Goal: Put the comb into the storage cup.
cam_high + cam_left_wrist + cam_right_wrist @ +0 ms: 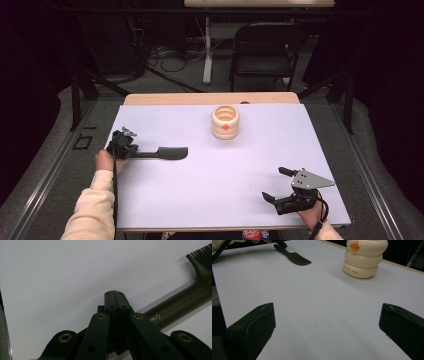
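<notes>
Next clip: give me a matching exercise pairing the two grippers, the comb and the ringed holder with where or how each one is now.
Things:
1. left gripper
2. right gripper
3. dark plastic comb with a long handle
4. cream ribbed ring-shaped holder with an orange spot

States or places:
A. stands upright near the far edge of the white table
B. jaws wide apart, nothing between them
C. lies flat on the left half, teeth end toward the middle
D. jaws closed together, beside the comb's handle

Pairs: 1-D, 2-B, 3-C, 4-A
</notes>
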{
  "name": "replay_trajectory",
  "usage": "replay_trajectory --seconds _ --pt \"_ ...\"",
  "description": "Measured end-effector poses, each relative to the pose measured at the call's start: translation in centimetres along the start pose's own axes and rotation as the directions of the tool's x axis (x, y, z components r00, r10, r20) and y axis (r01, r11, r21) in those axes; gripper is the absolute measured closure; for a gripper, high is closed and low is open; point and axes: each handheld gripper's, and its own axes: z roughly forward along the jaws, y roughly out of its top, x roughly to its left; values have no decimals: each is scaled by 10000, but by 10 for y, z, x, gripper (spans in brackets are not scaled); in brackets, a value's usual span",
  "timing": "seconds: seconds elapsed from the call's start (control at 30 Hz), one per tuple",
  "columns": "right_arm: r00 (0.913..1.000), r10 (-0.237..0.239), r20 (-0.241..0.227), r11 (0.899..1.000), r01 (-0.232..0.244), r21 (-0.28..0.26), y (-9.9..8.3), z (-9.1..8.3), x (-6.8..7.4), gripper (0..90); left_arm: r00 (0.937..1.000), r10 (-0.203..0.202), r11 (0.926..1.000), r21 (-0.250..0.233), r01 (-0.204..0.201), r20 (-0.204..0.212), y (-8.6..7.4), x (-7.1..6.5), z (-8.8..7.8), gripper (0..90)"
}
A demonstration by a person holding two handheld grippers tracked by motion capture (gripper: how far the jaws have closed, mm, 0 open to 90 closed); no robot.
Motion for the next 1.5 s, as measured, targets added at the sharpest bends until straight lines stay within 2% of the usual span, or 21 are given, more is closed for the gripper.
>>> replay_trajectory --seconds 1.0,1.03,1.2,1.27,1.33,1.37,1.4,1.5 --pt "10000 9 -26 10000 -9 69 0 1 0 2 9983 285 9981 534 -312 501 -9 -7 -14 890" --pt "10000 45 -27 10000 -45 77 0 1 0 2 9989 266 9983 506 -285 377 -9 -7 -14 847" --pt "10000 24 -19 10000 -24 74 0 1 -1 2 9992 298 9986 427 -309 260 -7 -6 -15 769" --pt "10000 30 -27 10000 -30 75 0 1 -1 2 9995 293 9987 407 -298 116 -5 -5 -17 667" --pt "10000 29 -25 10000 -28 79 0 1 -1 2 9993 361 9988 337 -358 -61 -3 -6 -20 647" --pt "10000 25 -27 10000 -25 75 0 1 -1 2 9988 452 9981 417 -443 -209 -2 -7 -21 569" --pt "10000 25 -27 10000 -25 75 0 1 -1 2 9980 548 9975 462 -534 -303 -1 -7 -21 569" --pt "10000 50 -38 10000 -49 80 0 2 -1 2 9956 779 9956 563 -749 -527 1 -9 -23 450"
